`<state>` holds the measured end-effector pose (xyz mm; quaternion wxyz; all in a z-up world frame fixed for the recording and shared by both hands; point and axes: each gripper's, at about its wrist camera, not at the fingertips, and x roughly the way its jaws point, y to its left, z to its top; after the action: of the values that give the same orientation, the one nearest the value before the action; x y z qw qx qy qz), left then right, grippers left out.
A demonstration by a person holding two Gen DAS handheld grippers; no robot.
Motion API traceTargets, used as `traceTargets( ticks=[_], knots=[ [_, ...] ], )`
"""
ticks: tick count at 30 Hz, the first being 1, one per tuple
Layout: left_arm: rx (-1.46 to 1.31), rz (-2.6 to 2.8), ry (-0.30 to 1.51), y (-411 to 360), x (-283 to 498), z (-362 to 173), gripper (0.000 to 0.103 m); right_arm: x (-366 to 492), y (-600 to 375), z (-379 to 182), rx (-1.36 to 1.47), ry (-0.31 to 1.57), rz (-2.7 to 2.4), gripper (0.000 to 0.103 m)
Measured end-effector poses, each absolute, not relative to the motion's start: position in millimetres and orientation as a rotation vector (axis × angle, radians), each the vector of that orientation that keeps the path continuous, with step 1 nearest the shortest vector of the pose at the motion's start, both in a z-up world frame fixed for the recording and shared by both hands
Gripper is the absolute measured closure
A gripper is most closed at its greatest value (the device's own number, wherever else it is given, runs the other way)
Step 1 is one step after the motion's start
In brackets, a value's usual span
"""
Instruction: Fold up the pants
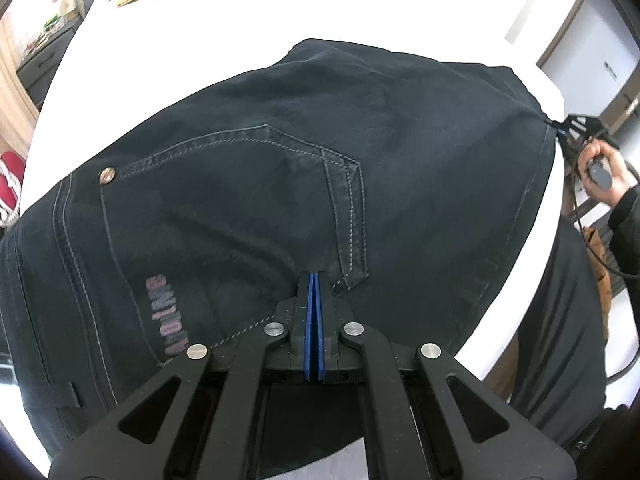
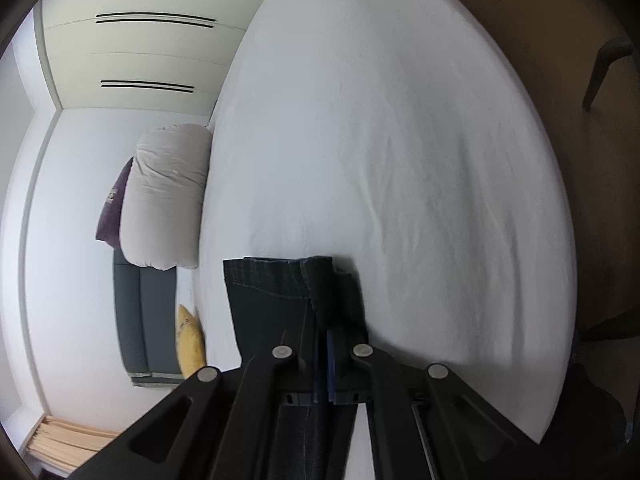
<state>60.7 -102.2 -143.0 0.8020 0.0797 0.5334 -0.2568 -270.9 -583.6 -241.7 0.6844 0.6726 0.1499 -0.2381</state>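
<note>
Pants (image 1: pixel 280 152) stretch between both hand-held grippers, left (image 1: pixel 313 280) and right (image 2: pixel 322 320) clamped on fabric.

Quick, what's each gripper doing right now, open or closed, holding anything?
Left gripper: shut on the dark pants, near the back pocket.
Right gripper: shut on the pants' hem end.

We see matt dark denim pants (image 1: pixel 280 168) with pale stitching on a smooth white cotton sheet (image 2: pixel 400 140).
</note>
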Motion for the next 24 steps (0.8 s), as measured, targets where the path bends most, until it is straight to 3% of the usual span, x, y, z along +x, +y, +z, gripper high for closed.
traceTargets(
  ticks=[3, 4, 6, 12, 18, 24],
  knots=[
    [0.133, -0.551, 1.129, -93, 58, -146, 0.103, -280, -585, -236, 1.494, 0.336, -0.488, 0.093],
    [0.121, -0.550, 1.125, -92, 57, -146, 0.103, -288, -584, -228, 1.460, 0.330, -0.520, 0.085],
    [0.112, -0.549, 1.119, -90, 56, -147, 0.103, -303, -577, -201, 1.338, 0.330, -0.652, 0.057],
    [0.084, -0.553, 1.108, -82, 54, -150, 0.103, -271, -484, -148, 1.128, 0.547, -0.283, 0.057],
    [0.093, -0.552, 1.101, -77, 51, -149, 0.103, -234, -375, -175, 1.233, 0.754, 0.049, 0.058],
    [0.070, -0.557, 1.099, -72, 49, -149, 0.103, -216, -349, -202, 1.297, 0.865, 0.090, 0.064]
  ],
)
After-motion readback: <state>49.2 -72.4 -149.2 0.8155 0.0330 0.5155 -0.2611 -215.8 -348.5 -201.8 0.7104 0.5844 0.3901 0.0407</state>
